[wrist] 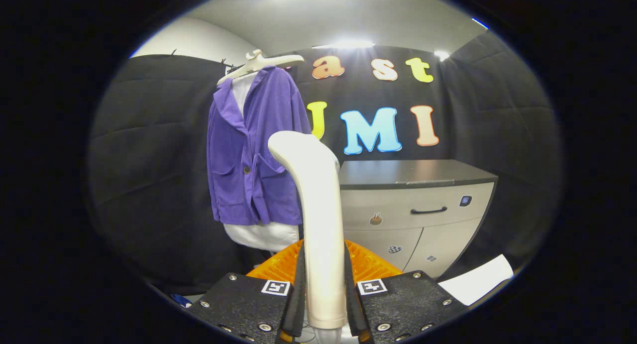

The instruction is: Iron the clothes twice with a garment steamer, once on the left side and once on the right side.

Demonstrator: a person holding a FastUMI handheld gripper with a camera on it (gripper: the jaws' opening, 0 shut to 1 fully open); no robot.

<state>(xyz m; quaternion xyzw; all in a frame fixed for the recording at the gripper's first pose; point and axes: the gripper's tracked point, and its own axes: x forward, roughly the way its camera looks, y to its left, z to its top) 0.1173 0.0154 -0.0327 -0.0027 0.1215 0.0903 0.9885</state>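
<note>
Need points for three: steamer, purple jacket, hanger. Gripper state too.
steamer (321, 224), gripper view, mid handle, clamped between both fingers of the gripper (323, 304).
purple jacket (239, 155), gripper view, front panel beside the button.
hanger (261, 62), gripper view, pale top bar above the collar.

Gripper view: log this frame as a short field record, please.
gripper: shut on steamer
steamer: white, upright between the fingers, head bent toward jacket
jacket: purple, on hanger, over a white garment, beyond the fingers
contact: steamer apparently short of jacket
cabinet: beside jacket
crate: orange, just ahead of fingers
</note>
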